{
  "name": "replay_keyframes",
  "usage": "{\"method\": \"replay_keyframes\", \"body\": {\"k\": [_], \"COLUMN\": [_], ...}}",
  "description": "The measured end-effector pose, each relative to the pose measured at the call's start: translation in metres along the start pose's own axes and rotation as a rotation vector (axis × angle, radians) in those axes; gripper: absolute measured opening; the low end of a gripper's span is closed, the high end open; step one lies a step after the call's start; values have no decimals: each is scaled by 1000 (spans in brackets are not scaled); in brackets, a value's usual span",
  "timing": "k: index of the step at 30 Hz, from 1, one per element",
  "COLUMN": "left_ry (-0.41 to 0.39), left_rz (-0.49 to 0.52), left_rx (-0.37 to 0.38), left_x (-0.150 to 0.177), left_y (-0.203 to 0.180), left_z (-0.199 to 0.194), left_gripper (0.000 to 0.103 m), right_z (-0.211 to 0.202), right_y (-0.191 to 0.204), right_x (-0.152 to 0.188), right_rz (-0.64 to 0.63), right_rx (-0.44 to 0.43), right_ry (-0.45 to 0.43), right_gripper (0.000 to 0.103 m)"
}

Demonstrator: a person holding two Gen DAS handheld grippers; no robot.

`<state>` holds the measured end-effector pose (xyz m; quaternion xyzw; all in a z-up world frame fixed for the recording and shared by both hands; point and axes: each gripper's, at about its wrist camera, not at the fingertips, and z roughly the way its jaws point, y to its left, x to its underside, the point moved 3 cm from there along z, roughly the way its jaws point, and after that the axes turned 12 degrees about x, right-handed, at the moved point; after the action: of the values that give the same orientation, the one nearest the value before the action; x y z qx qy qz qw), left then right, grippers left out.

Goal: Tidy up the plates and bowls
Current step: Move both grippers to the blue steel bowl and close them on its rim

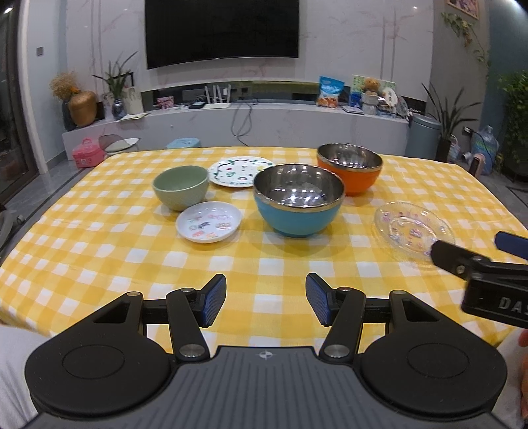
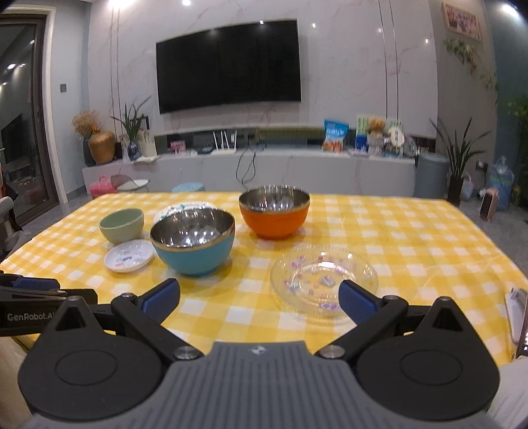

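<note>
On the yellow checked tablecloth (image 1: 99,244) stand a blue steel-lined bowl (image 1: 297,217), an orange steel-lined bowl (image 1: 354,180) behind it, and a green bowl (image 1: 181,194) to the left. A small white patterned dish (image 1: 208,221) lies before the green bowl, a larger white plate (image 1: 236,171) behind it. A clear glass plate (image 2: 323,280) lies to the right. My left gripper (image 1: 265,302) hovers open over bare cloth near the front edge. My right gripper (image 2: 259,298) is open too, its right fingertip (image 2: 354,300) just in front of the glass plate.
Beyond the table are a low TV cabinet (image 1: 264,122) with a dark screen (image 1: 222,29) above it, potted plants and floor clutter. A white object (image 2: 516,313) lies at the table's right edge. The other gripper shows at each view's side.
</note>
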<state>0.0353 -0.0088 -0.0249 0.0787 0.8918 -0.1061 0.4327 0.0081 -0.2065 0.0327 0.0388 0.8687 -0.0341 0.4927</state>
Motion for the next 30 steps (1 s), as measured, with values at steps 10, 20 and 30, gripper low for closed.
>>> {"method": "replay_keyframes", "body": {"k": [10, 20, 30], "left_ry": [14, 11, 30], "left_rz": [-156, -242, -354], "left_rx": [91, 67, 96], "left_x": [-47, -107, -104], "left_y": [16, 48, 73], "left_z": [20, 64, 114], "left_gripper": [52, 52, 58], "right_z": [37, 99, 153], "right_y": [11, 39, 48], "right_x": [-29, -81, -75], "right_rz": [7, 84, 169], "right_rx": [-13, -36, -52], "right_ry": [109, 148, 246], "right_gripper": [85, 79, 65]}}
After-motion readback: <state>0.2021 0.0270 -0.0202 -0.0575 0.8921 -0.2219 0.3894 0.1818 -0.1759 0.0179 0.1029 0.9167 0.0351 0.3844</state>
